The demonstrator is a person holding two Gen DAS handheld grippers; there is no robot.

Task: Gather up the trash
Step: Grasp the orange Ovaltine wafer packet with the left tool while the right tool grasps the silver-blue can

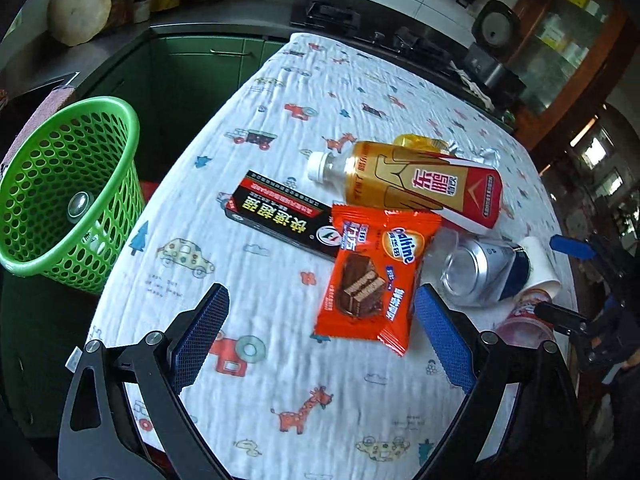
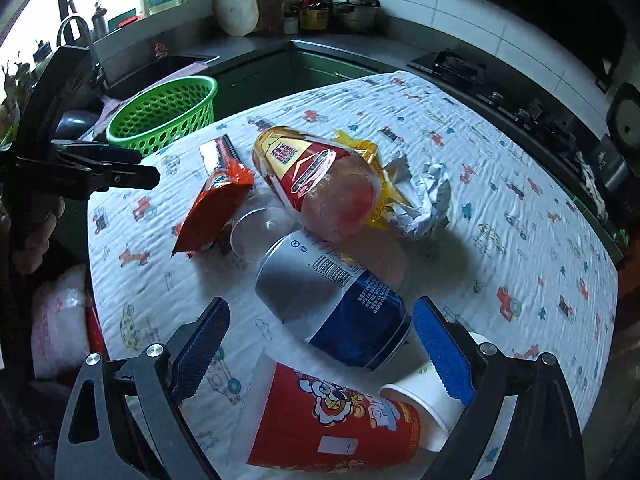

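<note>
On the vehicle-print white tablecloth (image 1: 280, 380) the litter lay heaped near our edge, with the green perforated plastic basket (image 1: 68, 196) standing off the table's left side to receive it. We held the left gripper (image 1: 320, 336) wide and empty, its blue pads flanking the near end of the orange wafer wrapper (image 1: 372, 272), probably our first pick. We kept the right gripper (image 2: 324, 348) equally wide and empty over the silver-and-blue drink can (image 2: 332, 304), beside the red printed snack cup (image 2: 332, 420) and the toppled tea bottle (image 2: 316, 184).
</note>
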